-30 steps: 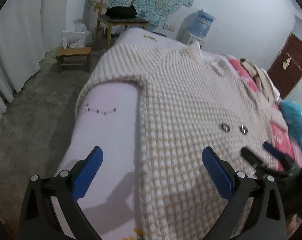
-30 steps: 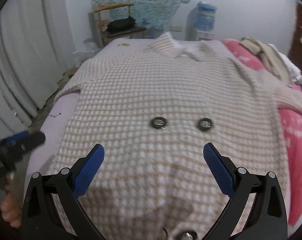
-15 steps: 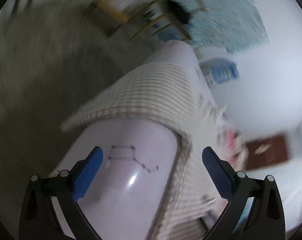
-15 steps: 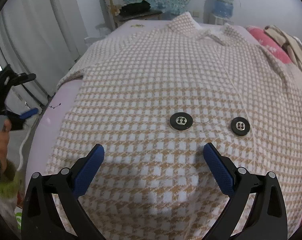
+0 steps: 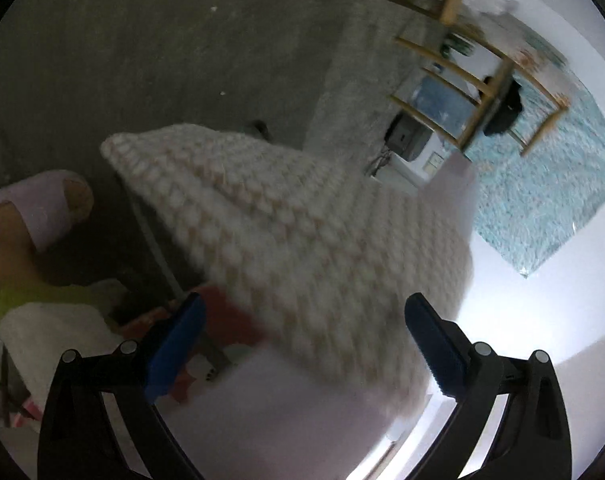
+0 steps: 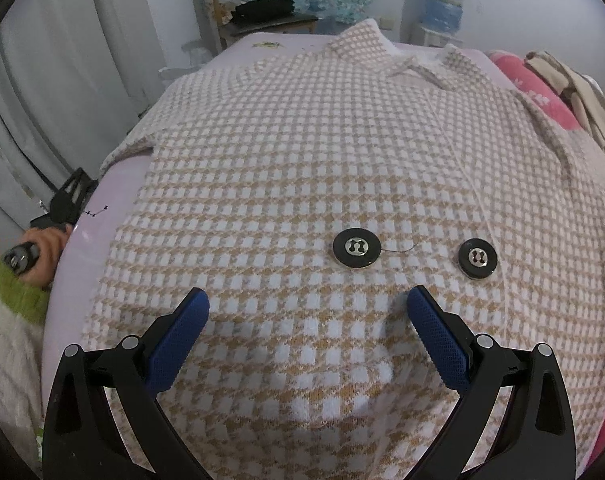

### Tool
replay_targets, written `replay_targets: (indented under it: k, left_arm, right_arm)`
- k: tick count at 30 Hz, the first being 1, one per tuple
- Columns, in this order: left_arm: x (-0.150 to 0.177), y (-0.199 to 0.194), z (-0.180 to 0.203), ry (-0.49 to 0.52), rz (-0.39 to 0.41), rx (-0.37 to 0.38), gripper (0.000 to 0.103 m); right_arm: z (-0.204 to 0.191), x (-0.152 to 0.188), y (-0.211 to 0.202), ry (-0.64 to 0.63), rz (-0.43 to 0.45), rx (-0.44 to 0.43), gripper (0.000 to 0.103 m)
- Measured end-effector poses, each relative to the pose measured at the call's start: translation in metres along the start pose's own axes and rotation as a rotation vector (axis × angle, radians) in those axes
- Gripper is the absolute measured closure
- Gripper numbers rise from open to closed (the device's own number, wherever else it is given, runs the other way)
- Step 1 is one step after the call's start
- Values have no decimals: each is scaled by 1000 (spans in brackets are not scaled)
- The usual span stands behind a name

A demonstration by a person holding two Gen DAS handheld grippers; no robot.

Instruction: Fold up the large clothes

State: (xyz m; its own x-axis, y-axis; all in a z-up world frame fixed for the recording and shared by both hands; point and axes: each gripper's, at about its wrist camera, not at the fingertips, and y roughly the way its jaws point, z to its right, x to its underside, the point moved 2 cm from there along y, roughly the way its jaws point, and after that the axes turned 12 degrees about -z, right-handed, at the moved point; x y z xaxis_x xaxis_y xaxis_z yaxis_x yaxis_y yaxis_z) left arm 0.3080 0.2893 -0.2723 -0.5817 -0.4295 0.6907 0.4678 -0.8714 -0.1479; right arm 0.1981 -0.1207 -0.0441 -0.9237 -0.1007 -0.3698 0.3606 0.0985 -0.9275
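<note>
Blue-padded left gripper (image 5: 302, 344), jaws spread wide & empty, has swung off the coat front since a sec ago and now tilts over the bed edge at the hanging sleeve (image 5: 230, 184), so we judge the sleeve fold is about to start. Our right gripper (image 6: 308, 334), also wide w/ nothing held, has dropped closer to the checked coat (image 6: 302, 168) lying flat on the lilac bed (image 6: 82, 240), just short of its two buttons (image 6: 356, 248). Left view is blurred: sleeve cuff & stuff under the bed unclear, and coat hem is cut off.
</note>
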Motion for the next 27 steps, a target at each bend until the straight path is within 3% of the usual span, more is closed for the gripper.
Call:
replay_targets:
  k: [3,6,10,11,15,17,20,22,24,27]
  left_arm:
    - [-18,0,-2,-32,11,-5,7]
    - [-25,-7,-1,-36,62,-12,18]
    - [-27,-28,21,3,179,-92,64]
    - [-21,-39,35,56,244,-133,73]
    - [30,-64,106,347,445,-302,88]
    - [76,-67,148,543,543,-387,90]
    - [174,-43,209,917,658,-539,90]
    - [228,-17,229,1111,671,-588,90]
    - [290,20,239,1320,619,-609,89]
    - [354,81,228,1529,430,-630,89]
  right_arm:
    - [1,1,-3,14,4,16,8]
    - [5,2,-8,29,13,30,8]
    - [10,2,-16,50,35,41,8]
    - [11,2,-18,54,43,41,8]
    - [15,2,-27,58,72,46,8]
    - [18,3,-32,61,90,51,8]
    - [29,4,-40,73,119,60,8]
    - [38,6,-47,92,140,71,8]
    - [47,8,-52,113,154,80,8]
    - [64,13,-59,151,169,98,8]
